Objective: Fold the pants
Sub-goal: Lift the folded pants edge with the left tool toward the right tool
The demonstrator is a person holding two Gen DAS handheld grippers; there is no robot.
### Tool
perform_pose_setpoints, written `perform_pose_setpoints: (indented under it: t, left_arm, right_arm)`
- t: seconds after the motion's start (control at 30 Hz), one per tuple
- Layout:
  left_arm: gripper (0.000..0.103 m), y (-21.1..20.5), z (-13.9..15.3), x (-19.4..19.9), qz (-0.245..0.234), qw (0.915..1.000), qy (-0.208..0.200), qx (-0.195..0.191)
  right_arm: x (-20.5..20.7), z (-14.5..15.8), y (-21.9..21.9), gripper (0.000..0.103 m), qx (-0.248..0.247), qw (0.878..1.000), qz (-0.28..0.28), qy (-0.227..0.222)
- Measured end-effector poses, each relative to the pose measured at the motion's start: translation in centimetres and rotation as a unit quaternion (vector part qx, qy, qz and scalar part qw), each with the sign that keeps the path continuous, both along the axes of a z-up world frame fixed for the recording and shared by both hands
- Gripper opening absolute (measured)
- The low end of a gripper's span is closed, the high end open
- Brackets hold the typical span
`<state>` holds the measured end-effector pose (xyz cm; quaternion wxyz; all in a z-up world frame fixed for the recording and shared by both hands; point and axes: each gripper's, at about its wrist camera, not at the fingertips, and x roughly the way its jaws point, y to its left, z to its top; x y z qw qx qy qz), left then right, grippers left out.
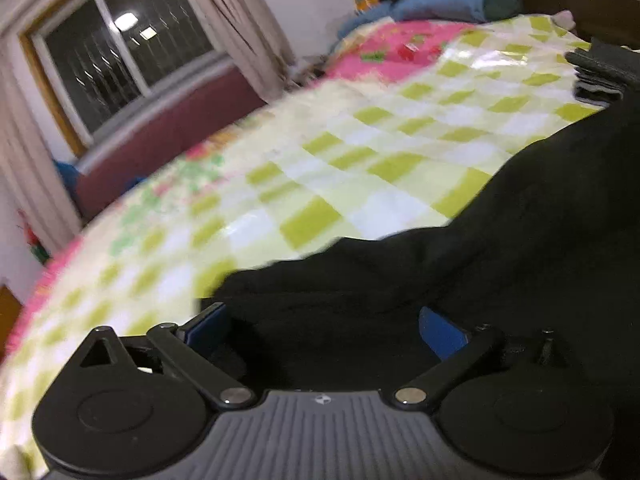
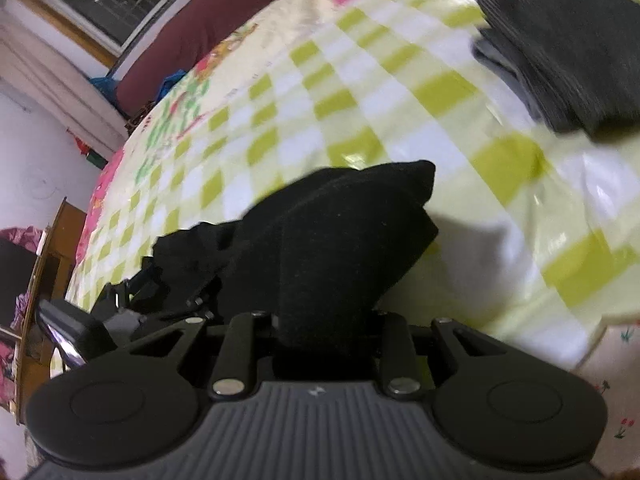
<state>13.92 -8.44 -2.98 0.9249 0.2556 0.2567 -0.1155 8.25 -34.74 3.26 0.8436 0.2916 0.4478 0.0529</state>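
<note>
Checkered bedspread is covering bed. Black pants are lying bunched on it. Right gripper jaws, narrowly parted, are clamping pants fold. Left gripper jaws are standing wide, pants cloth lying between blue pads; grip unclear. Folded dark clothes are sitting well apart.

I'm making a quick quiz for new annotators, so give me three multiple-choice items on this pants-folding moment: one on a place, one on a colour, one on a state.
1. Where does the stack of folded dark clothes lie?
A. on the checked bedspread
B. on the windowsill
C. on the floor

2. What colour are the pants?
A. pink
B. black
C. white

3. How does the right gripper stand?
A. wide open and empty
B. shut on the pants
C. shut on a pillow

Answers: 1 A, the stack rests on the green-and-white bedspread. 2 B, the cloth is plainly black. 3 B, its narrowed fingers clamp a bunched fold of black cloth.
</note>
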Motion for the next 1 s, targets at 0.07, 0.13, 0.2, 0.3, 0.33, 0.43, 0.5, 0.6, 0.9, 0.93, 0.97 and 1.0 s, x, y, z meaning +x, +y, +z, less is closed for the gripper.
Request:
perform_pose_setpoints:
  t: [0.07,0.13,0.2,0.3,0.33,0.43,0.5,0.6,0.9,0.93,0.97,1.0]
  left_arm:
    - [0.103,0.7,0.3,-0.7,0.023,0.9975,-0.058,0.033]
    - [0.103,1.4,-0.3,-2.4,0.027,0.9898,-0.116,0.078]
    - [0.103,2.0,-0.8,-3.5,0.006,0.9910,-0.109,0.078]
    - [0.103,1.9,-1.7,-4.4,-0.020,0.9920,-0.101,0.073]
    - [0.103,1.8,-1.7,-4.7,-0.029,0.9902,-0.111,0.079]
    - [0.103,2.2,-0.9,-5.5,-0.048,0.9863,-0.139,0.073]
    - [0.103,2.5,0.0,-6.1,-0.063,0.9871,-0.140,0.044]
    - [0.103,2.4,1.1,-7.7,-0.116,0.9851,-0.126,-0.004]
    - [0.103,1.9,-0.2,-7.2,-0.186,0.9823,-0.023,0.006]
    - [0.103,2.3,-0.1,-7.1,-0.185,0.9826,-0.016,-0.001]
    - [0.103,2.5,-0.1,-6.7,-0.187,0.9823,-0.003,-0.005]
    - [0.103,2.6,-0.1,-6.4,-0.190,0.9817,0.009,-0.006]
  right_arm:
    - [0.3,1.5,0.8,0.025,-0.016,1.000,0.003,-0.001]
    - [0.8,2.3,1.4,0.025,-0.020,1.000,-0.004,0.009]
    - [1.4,2.8,2.1,0.025,-0.018,1.000,-0.013,0.021]
    - [2.3,4.0,4.3,0.026,-0.039,0.999,-0.017,0.031]
    - [2.7,4.6,5.1,0.026,-0.048,0.998,-0.017,0.033]
    - [4.2,6.3,8.2,0.026,-0.088,0.995,-0.012,0.037]
    - [5.4,6.8,10.1,0.028,-0.111,0.993,-0.006,0.042]
    - [7.4,6.8,13.9,0.029,-0.148,0.988,0.007,0.048]
    - [12.6,3.7,22.8,0.034,-0.193,0.977,0.057,0.072]
    - [13.2,3.2,23.4,0.035,-0.195,0.976,0.056,0.080]
    - [13.9,2.7,24.0,0.040,-0.194,0.975,0.051,0.094]
    - [14.6,2.1,24.7,0.044,-0.192,0.974,0.052,0.107]
